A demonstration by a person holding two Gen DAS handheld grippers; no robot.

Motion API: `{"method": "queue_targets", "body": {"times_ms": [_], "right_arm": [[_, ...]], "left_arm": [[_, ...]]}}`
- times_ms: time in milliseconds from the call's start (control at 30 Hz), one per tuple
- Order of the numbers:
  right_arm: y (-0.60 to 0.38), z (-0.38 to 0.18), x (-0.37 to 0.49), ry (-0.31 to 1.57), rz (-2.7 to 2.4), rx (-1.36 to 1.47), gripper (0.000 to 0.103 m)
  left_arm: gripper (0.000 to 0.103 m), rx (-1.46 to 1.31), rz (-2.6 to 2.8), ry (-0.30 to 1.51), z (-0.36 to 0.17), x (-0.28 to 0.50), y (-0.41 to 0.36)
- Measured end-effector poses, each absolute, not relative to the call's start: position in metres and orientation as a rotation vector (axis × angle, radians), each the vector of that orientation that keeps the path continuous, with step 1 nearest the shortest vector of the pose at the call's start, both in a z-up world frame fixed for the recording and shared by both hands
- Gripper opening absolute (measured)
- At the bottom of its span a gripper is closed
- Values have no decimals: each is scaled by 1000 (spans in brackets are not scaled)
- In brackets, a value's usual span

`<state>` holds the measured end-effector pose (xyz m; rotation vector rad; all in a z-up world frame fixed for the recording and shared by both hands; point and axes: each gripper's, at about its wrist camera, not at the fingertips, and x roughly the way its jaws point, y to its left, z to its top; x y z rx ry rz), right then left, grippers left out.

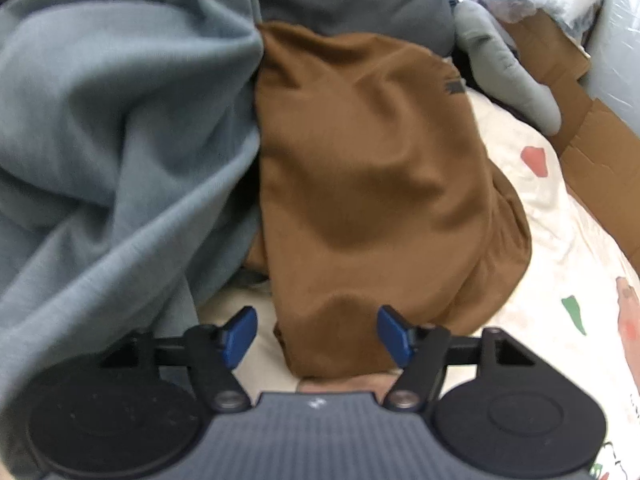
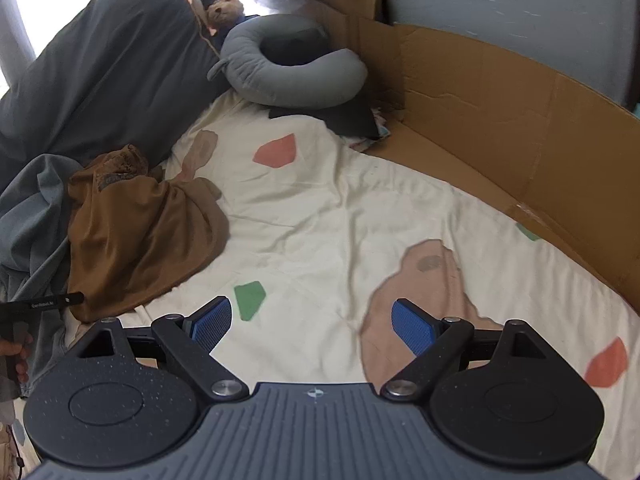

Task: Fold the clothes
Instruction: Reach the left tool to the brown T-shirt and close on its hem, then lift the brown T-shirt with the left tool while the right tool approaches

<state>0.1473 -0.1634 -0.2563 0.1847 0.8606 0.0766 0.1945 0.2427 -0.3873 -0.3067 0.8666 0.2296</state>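
- Reaching for brown top [image 1: 372,184] w/ left gripper [image 1: 318,334]: jaws wide apart, nothing held, near hem of top lying between the pads.
- Hovering over bare sheet [image 2: 344,216] w/ right gripper [image 2: 312,326]: jaws wide apart, empty, well apart from top.
- Lying crumpled on sheet, left side of bed; pressed against grey-blue cloth [image 1: 120,120], partly tucked under its fold.
- Looks thin, soft, light; prob. limp, drapes and bunches, no stiffness. Not fragile, maybe a bit slick.
- Best hold prob. at near hem or a corner, pinching one layer only, then lifting clear to shake flat.
- Likely snag: grey-blue cloth overlapping top's left edge, may drag along.
- Beyond: dark pillow [image 2: 100,76], neck pillow [image 2: 288,76], teddy [image 2: 226,10], cardboard [image 2: 500,120] along right side; none in the way.
- Open sheet at right looks like enough room for folding.
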Motion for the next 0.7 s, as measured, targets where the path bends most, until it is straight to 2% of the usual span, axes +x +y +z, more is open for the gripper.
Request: {"method": "queue_targets", "body": {"times_ms": [100, 167, 267, 533, 633, 700], "right_arm": [[-153, -260, 157, 851, 85, 179, 90], [-149, -262, 163, 846, 90, 185, 90], [-143, -267, 172, 845, 90, 207, 90], [-122, -280, 191, 847, 125, 227, 90], [-114, -286, 199, 857, 146, 238, 82], [-107, -288, 202, 856, 153, 233, 82]], "left_arm": [[53, -322, 217, 861, -393, 196, 245], [31, -340, 225, 858, -394, 196, 247], [13, -367, 211, 850, -391, 191, 250], [6, -347, 139, 845, -354, 152, 250], [6, -340, 133, 853, -336, 134, 253], [6, -338, 131, 859, -325, 122, 255]]}}
